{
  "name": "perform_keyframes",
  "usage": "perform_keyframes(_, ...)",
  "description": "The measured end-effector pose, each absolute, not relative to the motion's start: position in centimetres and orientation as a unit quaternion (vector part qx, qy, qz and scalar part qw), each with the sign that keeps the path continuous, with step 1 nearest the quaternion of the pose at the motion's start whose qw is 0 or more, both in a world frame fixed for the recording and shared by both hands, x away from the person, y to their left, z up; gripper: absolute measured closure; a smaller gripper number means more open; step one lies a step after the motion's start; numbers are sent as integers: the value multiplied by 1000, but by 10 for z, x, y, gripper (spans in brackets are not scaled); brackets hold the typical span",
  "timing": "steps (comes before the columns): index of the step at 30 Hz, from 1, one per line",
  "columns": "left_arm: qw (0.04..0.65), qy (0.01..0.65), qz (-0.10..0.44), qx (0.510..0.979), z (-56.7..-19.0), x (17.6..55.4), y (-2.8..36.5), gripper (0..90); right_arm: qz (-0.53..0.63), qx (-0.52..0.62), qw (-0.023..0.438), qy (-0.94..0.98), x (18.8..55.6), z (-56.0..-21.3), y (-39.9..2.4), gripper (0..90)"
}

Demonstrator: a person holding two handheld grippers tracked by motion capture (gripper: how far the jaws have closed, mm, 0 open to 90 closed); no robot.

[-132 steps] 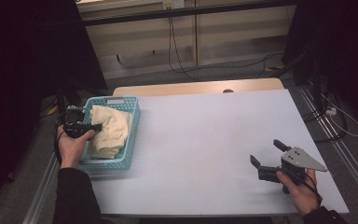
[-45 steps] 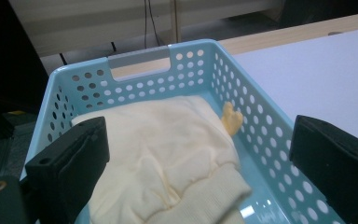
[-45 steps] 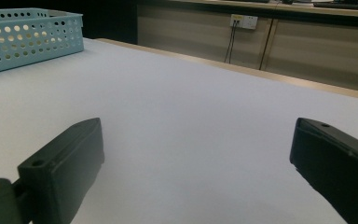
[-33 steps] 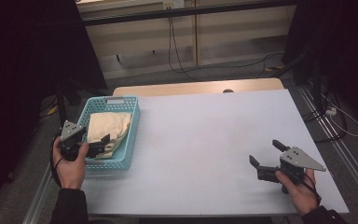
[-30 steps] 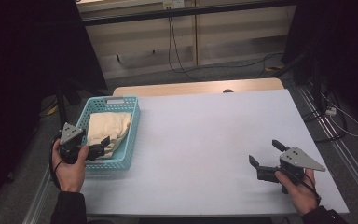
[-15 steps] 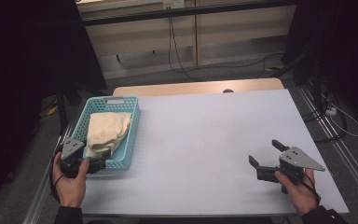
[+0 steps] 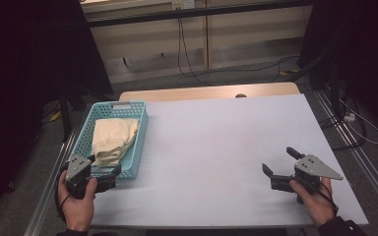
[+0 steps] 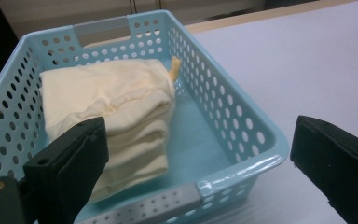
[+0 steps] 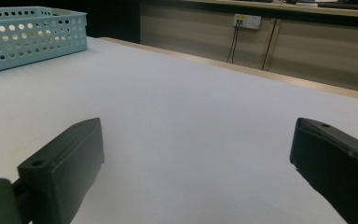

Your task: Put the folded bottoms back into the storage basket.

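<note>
From the high view, a light blue perforated basket (image 7: 139,140) sits at the left side of the white worktop (image 7: 226,147), and a folded cream cloth (image 7: 112,140) lies inside it, toward the basket's left wall. The left tool (image 7: 109,173) is held just at the basket's near end, at the worktop's left front corner, its jaws spread and gripping nothing. The right tool (image 7: 278,164) rests near the right front corner, well apart from the basket — jaws wide apart, nothing between them, the grey three-cornered plate on top.

In the left gripper view, the left tool (image 8: 193,154) looks straight into the basket (image 8: 242,121) over its near rim. The cloth (image 8: 116,112) is stacked in several folds against the left half, leaving bare blue floor on the right half. One jaw stands in front of the cloth's lower edge, the other out over the worktop (image 8: 317,70) beyond the basket's corner; neither touches the cloth as far as can be seen.

In the right gripper view, the right tool (image 9: 196,154) has its jaws far apart over bare worktop (image 9: 191,107) — empty. A corner of the basket (image 9: 32,37) shows at the upper left, far off.
</note>
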State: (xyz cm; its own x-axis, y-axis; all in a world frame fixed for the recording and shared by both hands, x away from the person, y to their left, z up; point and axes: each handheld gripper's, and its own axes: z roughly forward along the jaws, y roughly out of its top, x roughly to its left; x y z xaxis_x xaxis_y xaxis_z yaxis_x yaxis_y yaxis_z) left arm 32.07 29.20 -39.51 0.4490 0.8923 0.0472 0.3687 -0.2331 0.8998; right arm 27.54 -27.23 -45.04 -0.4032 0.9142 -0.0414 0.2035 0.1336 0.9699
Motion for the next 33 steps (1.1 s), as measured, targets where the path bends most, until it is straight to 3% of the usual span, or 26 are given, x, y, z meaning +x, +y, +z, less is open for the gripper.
perform_keyframes(33,479,364,270,752,-407,324,215,34,508,418,349,667,275,-451,-272,25)
